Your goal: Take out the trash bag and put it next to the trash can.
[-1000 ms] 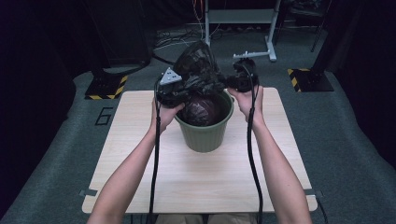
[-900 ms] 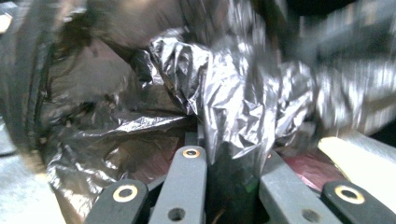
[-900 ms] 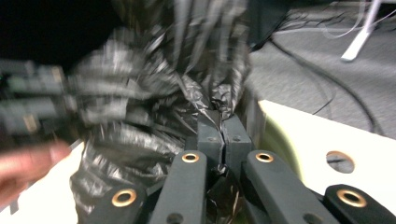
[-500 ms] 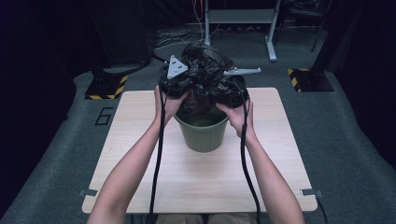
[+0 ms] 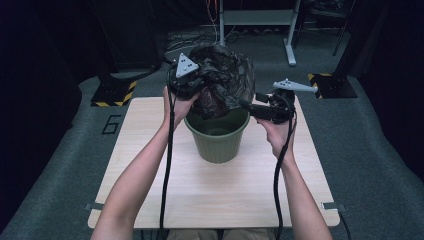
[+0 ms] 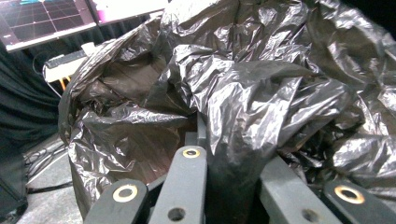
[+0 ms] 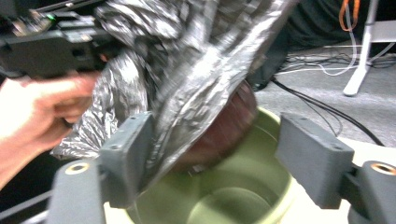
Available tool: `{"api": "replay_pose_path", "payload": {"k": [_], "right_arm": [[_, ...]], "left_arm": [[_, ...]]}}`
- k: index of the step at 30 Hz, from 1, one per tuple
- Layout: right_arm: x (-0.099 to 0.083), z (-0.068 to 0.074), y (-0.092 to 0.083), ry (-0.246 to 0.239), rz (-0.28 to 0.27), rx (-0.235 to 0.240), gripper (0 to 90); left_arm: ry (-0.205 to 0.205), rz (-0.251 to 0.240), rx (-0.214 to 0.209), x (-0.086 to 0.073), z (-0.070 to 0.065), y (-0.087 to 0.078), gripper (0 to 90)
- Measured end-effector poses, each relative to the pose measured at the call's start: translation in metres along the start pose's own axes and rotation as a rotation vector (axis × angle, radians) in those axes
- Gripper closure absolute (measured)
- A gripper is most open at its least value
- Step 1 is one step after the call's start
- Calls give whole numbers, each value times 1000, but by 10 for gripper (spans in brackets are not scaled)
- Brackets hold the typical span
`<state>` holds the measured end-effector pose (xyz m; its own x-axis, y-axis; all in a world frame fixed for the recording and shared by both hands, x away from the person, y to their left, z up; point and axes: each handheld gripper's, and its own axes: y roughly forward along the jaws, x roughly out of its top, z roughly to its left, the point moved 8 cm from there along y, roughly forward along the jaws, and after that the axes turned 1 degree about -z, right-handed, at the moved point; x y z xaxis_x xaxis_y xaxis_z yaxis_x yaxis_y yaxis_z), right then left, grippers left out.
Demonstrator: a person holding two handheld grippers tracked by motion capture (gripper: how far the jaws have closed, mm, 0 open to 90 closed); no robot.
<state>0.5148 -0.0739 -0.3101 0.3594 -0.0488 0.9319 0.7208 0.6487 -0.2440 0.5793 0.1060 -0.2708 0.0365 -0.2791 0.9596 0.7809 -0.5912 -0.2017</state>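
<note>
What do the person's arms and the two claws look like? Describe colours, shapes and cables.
Both forearms are bare, with no sleeves in view. The left claw and right claw are black, each topped by a grey three-cornered plate with small holes. A thick black cable trails from each. The jaws are dark grey blocks with brass-ringed holes.

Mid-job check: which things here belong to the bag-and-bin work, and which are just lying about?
In the job:
- black bin bag, held above the bin
- green bin on the table
- left gripper, shut on the bag
- right gripper, jaws apart beside the bag

Lying about:
- floor cables
- white frame legs
- yellow-black striped bases
</note>
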Motion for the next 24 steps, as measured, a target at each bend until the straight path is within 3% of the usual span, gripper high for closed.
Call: {"api": "replay_pose_path", "payload": {"k": [8,13,18,22,23,24], "right_arm": [[-25,-13,-18,29,-7,-8,211],[-47,-20,-19,28,14,-17,208],[-70,-28,-19,32,38,-30,202],[-78,-30,-22,69,16,1,198],[-81,-29,-25,92,-18,34,197],[-82,-29,-26,106,-33,35,195]], "left_arm": [[12,-5,22,9,6,-6,896],[8,-2,39,10,12,-8,896],[30,4,56,14,17,-13,896],[65,14,69,15,17,-14,896],[78,28,71,14,17,-14,896],[82,33,72,14,17,-13,896]]}}
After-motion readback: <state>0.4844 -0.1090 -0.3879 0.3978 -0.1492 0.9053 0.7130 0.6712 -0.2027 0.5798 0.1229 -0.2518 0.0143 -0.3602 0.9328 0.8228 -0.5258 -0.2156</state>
